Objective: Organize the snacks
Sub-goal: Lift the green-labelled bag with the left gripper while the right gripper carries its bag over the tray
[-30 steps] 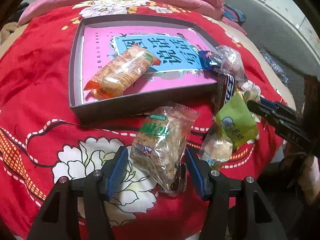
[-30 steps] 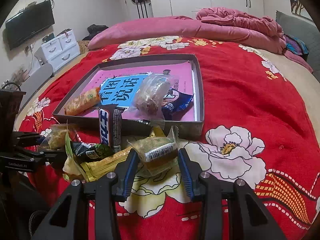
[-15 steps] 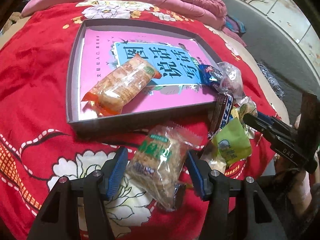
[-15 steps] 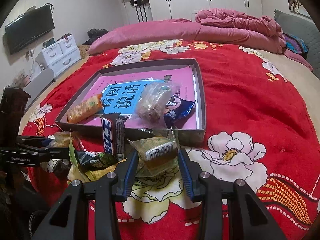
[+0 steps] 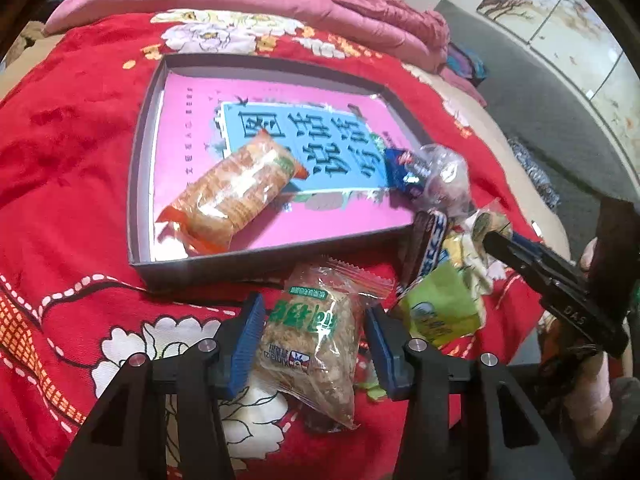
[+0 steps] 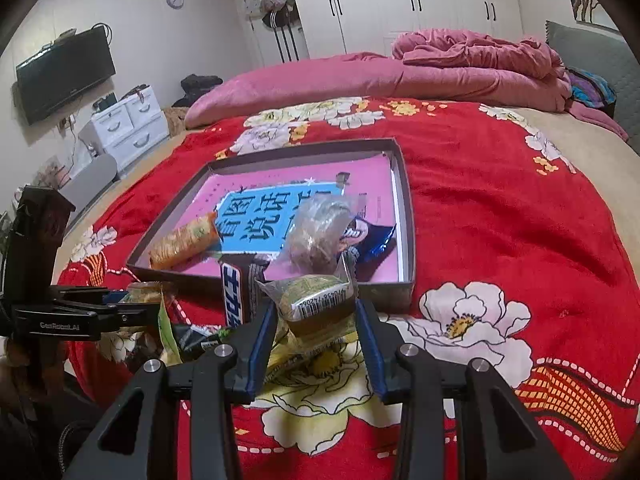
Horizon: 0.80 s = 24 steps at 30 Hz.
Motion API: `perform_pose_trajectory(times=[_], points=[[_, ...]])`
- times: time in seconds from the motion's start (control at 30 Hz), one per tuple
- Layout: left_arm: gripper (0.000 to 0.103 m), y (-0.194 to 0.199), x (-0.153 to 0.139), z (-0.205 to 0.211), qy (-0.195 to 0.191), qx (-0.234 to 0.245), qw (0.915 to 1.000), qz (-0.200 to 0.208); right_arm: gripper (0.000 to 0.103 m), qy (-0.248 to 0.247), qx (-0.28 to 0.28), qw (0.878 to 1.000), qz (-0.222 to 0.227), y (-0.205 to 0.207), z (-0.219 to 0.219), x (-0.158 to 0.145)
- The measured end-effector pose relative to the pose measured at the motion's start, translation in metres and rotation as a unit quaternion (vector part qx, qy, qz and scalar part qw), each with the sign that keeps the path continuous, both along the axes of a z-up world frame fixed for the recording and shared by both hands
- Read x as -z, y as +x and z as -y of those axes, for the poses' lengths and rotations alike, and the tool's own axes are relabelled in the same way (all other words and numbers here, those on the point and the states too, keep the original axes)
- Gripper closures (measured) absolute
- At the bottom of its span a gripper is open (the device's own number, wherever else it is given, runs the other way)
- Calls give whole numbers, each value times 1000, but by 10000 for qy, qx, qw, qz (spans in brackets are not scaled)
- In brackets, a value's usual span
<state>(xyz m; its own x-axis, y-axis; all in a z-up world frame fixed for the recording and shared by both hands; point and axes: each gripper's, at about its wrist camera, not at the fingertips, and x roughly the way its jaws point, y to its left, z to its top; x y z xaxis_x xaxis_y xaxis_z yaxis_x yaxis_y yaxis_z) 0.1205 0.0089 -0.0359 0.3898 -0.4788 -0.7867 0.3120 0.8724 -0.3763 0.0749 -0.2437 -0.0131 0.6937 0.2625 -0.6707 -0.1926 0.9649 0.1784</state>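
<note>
— Both loaded?
— Yes: my left tool (image 5: 314,340) pinches the oat bar (image 5: 316,332), my right tool (image 6: 316,340) the green cake (image 6: 316,304), both short of the tray (image 5: 138,200).
— Clear the wall — then release.

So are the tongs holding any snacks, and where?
Left tongs pinch the oat bar by its sides; right tongs pinch the cake likewise.

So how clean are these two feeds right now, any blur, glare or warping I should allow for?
Left wrist view: soft and slightly smeared; the tray edges bow from fisheye, corners vignette black, and the clear snack packet between the left gripper fingers glints. Right wrist view: sharper; barcode on the packet is legible, the wardrobe bends, lighting is even.
</note>
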Motion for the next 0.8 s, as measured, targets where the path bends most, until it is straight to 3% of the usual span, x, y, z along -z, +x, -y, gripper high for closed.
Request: perform_pose_trajectory(times=[0.8], points=[[52, 8, -23, 0, -188, -251, 9988, 367, 62, 147, 345, 9991, 199, 13, 14, -10]])
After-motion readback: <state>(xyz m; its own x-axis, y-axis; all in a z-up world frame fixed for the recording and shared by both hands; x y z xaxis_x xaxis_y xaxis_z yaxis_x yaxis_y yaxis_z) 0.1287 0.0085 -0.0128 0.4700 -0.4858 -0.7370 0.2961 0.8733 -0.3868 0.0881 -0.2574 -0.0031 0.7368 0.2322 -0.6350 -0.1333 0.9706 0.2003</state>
